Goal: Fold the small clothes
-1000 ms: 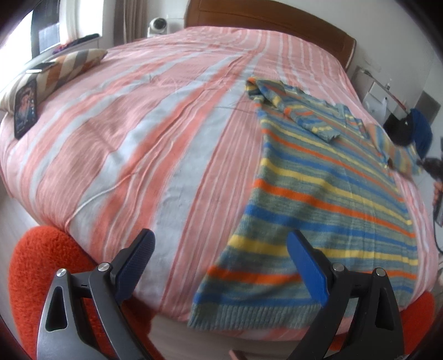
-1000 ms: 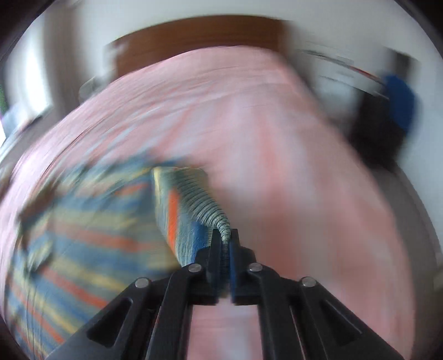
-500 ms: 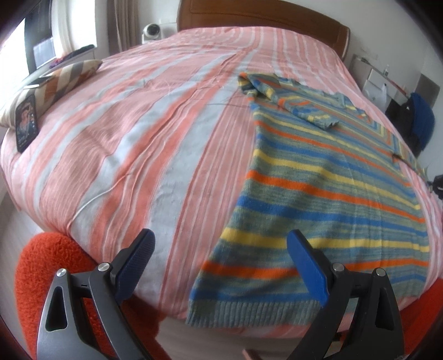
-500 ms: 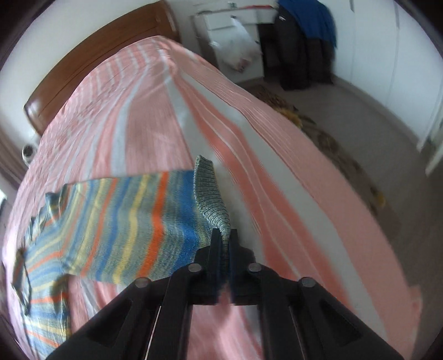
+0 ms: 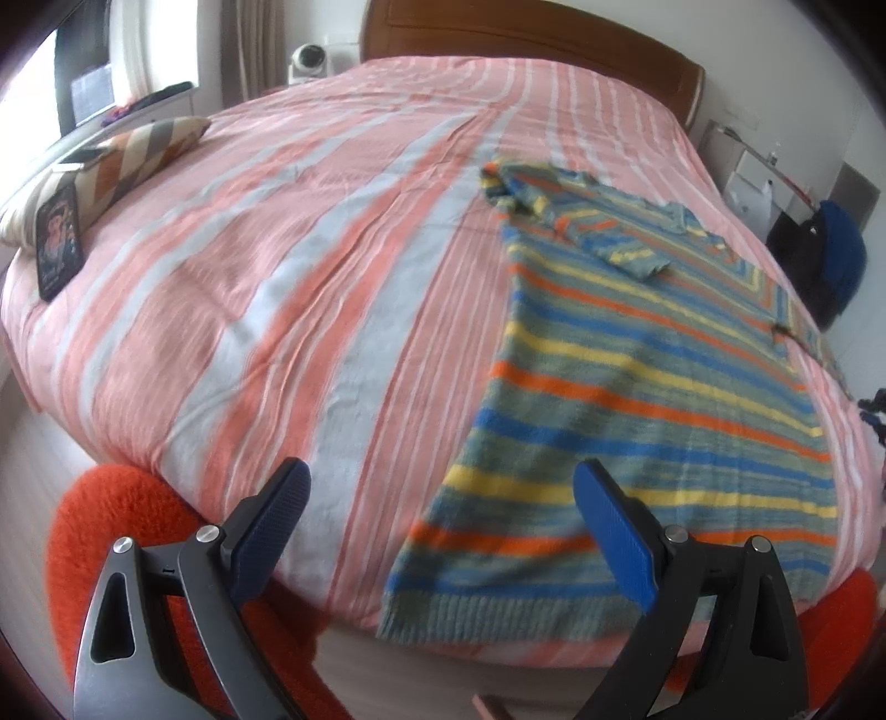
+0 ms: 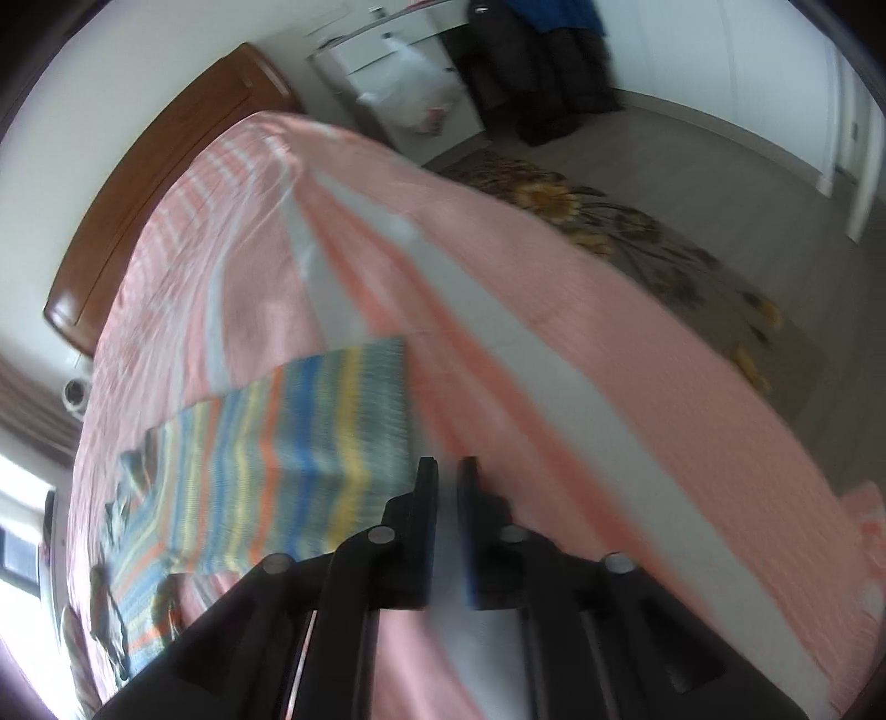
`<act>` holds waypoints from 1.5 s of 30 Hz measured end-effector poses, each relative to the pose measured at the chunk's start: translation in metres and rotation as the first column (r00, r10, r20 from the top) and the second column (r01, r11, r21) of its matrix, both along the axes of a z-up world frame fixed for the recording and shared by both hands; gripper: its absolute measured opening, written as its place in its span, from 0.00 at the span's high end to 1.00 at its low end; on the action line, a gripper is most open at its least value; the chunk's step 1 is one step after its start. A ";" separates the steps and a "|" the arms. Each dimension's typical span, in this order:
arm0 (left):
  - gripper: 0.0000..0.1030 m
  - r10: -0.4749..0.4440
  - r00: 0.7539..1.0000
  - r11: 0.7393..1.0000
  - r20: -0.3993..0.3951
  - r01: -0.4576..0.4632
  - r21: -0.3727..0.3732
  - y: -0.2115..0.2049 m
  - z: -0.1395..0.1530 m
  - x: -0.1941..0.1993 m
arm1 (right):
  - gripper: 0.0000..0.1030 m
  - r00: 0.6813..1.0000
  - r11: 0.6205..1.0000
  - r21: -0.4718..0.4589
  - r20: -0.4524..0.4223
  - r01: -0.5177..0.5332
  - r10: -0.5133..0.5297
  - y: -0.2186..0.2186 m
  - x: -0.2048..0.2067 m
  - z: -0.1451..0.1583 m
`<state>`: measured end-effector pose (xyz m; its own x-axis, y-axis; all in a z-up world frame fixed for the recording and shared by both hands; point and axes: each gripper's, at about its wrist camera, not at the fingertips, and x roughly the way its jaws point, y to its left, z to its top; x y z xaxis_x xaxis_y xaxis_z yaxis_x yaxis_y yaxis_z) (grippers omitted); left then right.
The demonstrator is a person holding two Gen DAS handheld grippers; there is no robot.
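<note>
A striped knit sweater point(image 5: 637, 387) in blue, orange, yellow and grey lies flat on the right half of the bed, hem at the near edge, one sleeve point(image 5: 587, 221) folded across its chest. My left gripper point(image 5: 443, 515) is wide open and empty, held before the bed's near edge by the hem. In the right wrist view the other sleeve point(image 6: 310, 437) lies spread out flat on the bed. My right gripper point(image 6: 447, 471) sits just beside its cuff with the jaws slightly apart and nothing between them.
The bed has a pink and white striped cover point(image 5: 310, 266) and a wooden headboard point(image 5: 531, 39). A patterned pillow point(image 5: 127, 160) and a dark tablet point(image 5: 55, 243) lie at the far left. An orange fuzzy seat point(image 5: 111, 526) is below the near edge. A floral rug point(image 6: 664, 243) lies beside the bed.
My right gripper carried the sleeve outward, laid it flat and let go; its jaws have parted. My left gripper has stayed open and almost still.
</note>
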<state>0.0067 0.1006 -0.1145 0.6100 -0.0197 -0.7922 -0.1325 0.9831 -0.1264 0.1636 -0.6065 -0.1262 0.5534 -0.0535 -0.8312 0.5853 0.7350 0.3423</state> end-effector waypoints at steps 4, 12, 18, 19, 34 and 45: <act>0.05 -0.121 0.986 0.992 0.114 0.116 0.049 -0.023 0.059 0.030 | 0.64 0.997 0.996 -0.077 0.062 -0.049 0.053 0.011 -0.031 0.027; 0.03 -0.501 0.865 0.823 -0.001 0.477 0.307 -0.139 0.037 0.162 | 0.53 0.959 0.967 -0.097 0.140 -0.234 0.246 0.098 -0.091 0.028; 0.10 -0.494 0.859 0.801 -0.134 0.509 0.314 -0.152 -0.017 0.219 | 0.53 0.906 0.908 -0.137 0.105 -0.395 0.410 0.175 -0.130 0.010; 0.13 -0.474 0.869 0.815 -0.142 0.494 0.302 -0.148 -0.023 0.225 | 0.53 0.896 0.897 -0.149 0.100 -0.417 0.433 0.185 -0.135 0.008; 0.90 -0.232 0.972 0.973 -0.034 0.232 0.012 -0.070 0.018 0.237 | 0.53 0.827 0.812 -0.284 0.097 -0.510 0.554 0.237 -0.141 0.010; 0.92 0.360 0.930 0.930 -0.076 -0.353 0.100 0.147 0.007 0.233 | 0.53 0.835 0.823 -0.280 0.111 -0.494 0.539 0.232 -0.146 0.004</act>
<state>0.2396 0.2479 -0.1079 0.4892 0.2543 -0.8343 -0.4832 0.8753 -0.0165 0.0177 -0.3741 -0.1218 0.6897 0.1054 -0.7164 0.0427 0.9817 0.1855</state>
